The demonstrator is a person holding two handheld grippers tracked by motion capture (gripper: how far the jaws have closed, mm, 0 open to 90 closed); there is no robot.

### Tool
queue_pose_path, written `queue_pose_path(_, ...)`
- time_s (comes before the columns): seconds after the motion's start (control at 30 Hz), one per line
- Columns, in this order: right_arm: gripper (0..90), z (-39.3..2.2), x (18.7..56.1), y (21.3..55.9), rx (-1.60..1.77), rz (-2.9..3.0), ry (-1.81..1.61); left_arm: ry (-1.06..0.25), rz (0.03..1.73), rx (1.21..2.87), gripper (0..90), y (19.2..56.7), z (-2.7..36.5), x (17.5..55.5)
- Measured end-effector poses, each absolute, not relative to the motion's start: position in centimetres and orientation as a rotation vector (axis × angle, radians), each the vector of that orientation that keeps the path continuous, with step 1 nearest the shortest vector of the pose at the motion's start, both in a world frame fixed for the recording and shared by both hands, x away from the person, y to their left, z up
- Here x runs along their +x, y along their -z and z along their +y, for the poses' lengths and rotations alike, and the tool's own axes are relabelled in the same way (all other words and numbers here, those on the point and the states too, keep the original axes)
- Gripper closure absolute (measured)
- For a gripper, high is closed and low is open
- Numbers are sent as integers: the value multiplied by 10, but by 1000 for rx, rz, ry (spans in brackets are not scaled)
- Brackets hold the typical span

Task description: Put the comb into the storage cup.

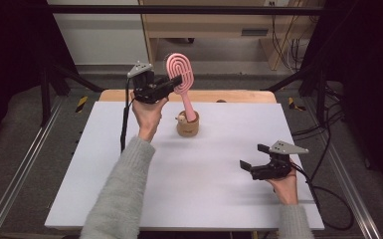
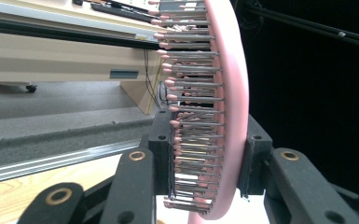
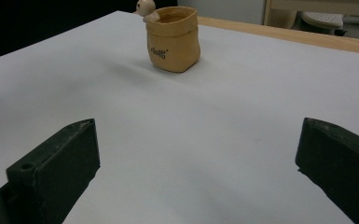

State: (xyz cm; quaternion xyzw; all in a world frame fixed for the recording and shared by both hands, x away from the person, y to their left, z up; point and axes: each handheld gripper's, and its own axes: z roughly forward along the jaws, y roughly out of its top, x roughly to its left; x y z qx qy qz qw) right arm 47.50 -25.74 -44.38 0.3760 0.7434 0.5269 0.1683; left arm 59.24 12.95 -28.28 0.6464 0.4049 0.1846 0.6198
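A pink hairbrush [image 1: 180, 69] stands upright, head up, above the far middle of the table. My left gripper [image 1: 176, 79] is shut on its head, one jaw on the bristle side and one on the back [image 2: 233, 93]. The handle points down to the mouth of a small tan sack-shaped pot [image 1: 187, 127]; I cannot tell whether its tip is inside. The pot [image 3: 172, 39] has a little figure [image 3: 145, 7] on its rim. My right gripper [image 1: 253, 155] rests low at the near right, open, with bare table between its jaws [image 3: 198, 154].
A white board [image 1: 204, 189] covers the table, with a wooden edge [image 1: 229, 96] at the back. Metal rails [image 1: 25, 164] run along both sides. A wooden bench [image 1: 219, 30] and cables stand beyond the table.
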Motion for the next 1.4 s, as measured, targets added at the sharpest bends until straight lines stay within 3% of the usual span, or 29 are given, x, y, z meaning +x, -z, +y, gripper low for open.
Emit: queue_pose_path(1.4,0,-258,476,447,1076,2118,-1496,-442,990,1488,645,310,121,633)
